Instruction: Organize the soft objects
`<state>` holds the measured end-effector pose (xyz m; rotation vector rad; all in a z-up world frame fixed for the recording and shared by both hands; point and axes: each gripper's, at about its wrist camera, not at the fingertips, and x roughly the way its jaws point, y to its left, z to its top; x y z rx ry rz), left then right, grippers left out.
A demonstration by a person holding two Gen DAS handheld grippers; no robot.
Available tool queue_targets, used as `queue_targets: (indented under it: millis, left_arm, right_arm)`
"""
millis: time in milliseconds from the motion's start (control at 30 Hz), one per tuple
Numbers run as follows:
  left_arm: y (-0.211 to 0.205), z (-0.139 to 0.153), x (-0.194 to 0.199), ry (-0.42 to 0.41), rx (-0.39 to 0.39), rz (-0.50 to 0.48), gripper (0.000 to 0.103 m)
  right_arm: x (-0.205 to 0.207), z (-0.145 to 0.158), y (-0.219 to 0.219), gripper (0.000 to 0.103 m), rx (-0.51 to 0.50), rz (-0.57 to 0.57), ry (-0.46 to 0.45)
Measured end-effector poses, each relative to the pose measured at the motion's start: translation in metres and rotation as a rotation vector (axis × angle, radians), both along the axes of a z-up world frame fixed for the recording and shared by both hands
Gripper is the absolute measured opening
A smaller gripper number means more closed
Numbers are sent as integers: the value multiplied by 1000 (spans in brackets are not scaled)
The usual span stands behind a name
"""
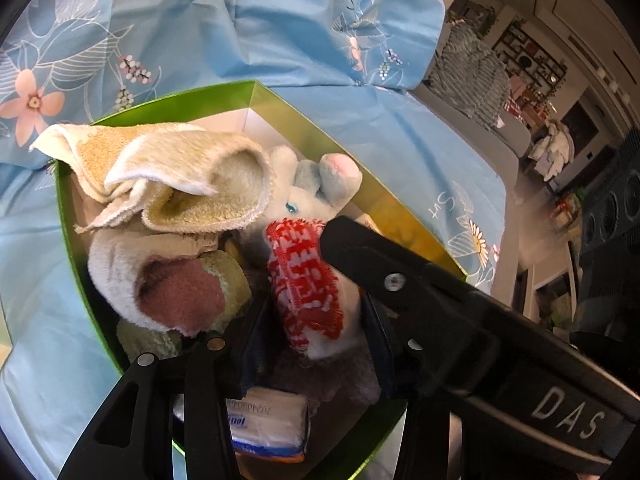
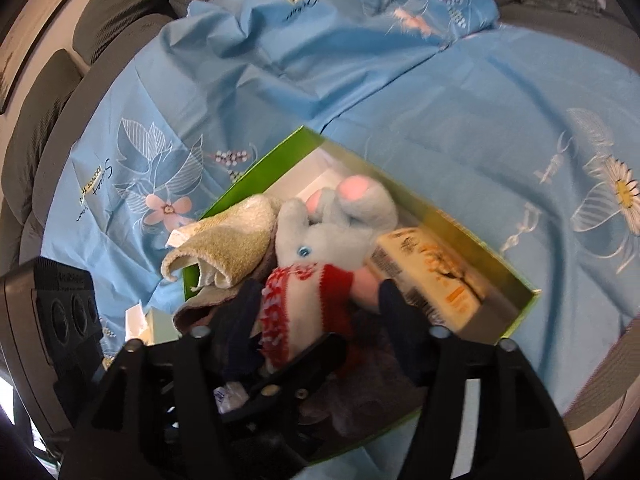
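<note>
Right wrist view: plush elephant (image 2: 332, 236) lengthwise in green box (image 2: 256, 168), feet far-end, between spread right tool (image 2: 316, 304), unpinched.

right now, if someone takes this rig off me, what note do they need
Left gripper: looks shut on the plush elephant, at its red-and-white scarf, inside the green box.
Right gripper: jaws open astride the same elephant, apparently not pressing it.
Also in the box: beige towel draped over the rim, a cream plush, a tissue pack. The box sits on the blue floral sheet.
Done: soft items gathered in the box.
Left: probably settle the elephant, release the left gripper, tuck the towel in, withdraw both.
</note>
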<state>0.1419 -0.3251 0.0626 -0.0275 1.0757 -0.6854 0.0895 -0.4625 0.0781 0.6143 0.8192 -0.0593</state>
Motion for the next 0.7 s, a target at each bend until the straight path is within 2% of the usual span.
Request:
queue_targets:
  millis: [133,200,267,333,433,600,700]
  left_arm:
    - [3,14,-8,-25,-17,0,48]
    - [4,21,-12,-50,-13,3,56]
    - [7,30,-19,-91,5,25,73]
    - [11,37,-23,-124,13,43,80]
    - [19,47,-27,-153,-11,59,81]
    - [37,64,-36,-203,-4,135,87]
    - [45,72,-43,-221,-4,153,88]
  right_arm:
    - [-9,10,-3,72,0,-7,-47]
    - [-14,17,-2,78,-18,-13,-74]
    - [-20,24,-2,82,-24,-20,-107]
    - [-25,31,-2,85,-30,-23,-130]
    - [-34,41,-1,94,-59,-39,-160]
    - [-47,55,2,95,-127,-81,-163]
    - [-57,64,4,102,-178,-110,-165]
